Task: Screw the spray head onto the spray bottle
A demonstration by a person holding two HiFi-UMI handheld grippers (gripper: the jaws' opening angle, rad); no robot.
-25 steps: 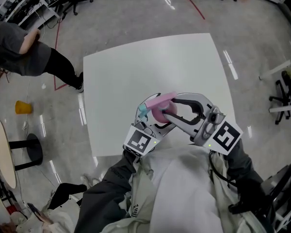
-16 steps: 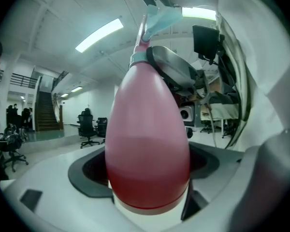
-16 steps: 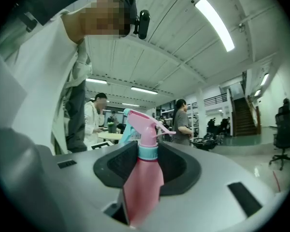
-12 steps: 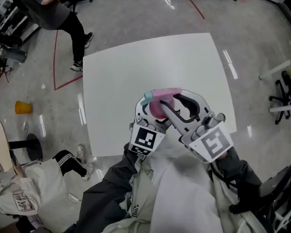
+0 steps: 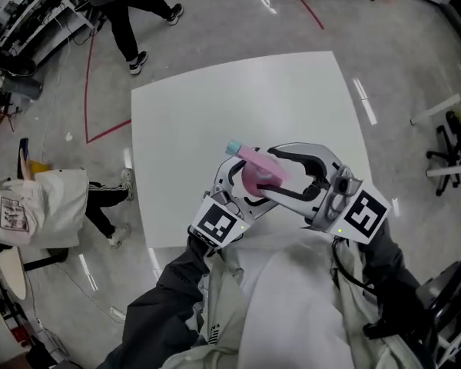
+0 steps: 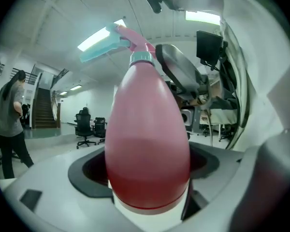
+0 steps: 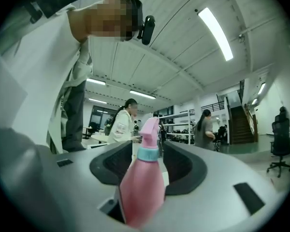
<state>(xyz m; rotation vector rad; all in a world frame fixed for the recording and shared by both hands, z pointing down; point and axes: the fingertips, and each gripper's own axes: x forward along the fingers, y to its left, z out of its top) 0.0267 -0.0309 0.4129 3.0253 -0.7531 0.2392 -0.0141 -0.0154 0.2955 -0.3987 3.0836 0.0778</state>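
Spray bottle (image 5: 261, 177), a smooth pink plastic teardrop, sits clamped at its wide lower body in the left hand-held gripper (image 5: 242, 181), held in the air above the near edge of a white square desk (image 5: 192, 114). In the left gripper view the bottle (image 6: 147, 144) fills the space between the dark, curved pads and rises to a narrow neck. The spray head (image 5: 246, 154) sits on that neck, pink with a pale teal collar (image 7: 147, 153) and a flat teal nozzle (image 6: 101, 45).

The right hand-held gripper (image 5: 267, 177) reaches in from the opposite side, its grey, rounded arms bracketing the bottle's upper part. Its jaws have just been opening. In the right gripper view they stand apart on either side of the neck (image 7: 146, 170), with the bottle between them and a gap showing at each pad.

Each hand-held gripper carries a cube with black-and-white square markers, left (image 5: 217, 223) and right (image 5: 363, 215). The person's sleeves (image 5: 177, 298) run out of the bottom of the head view. Around the desk lies a glossy grey floor (image 5: 215, 21) marked with a red line (image 5: 303, 6).
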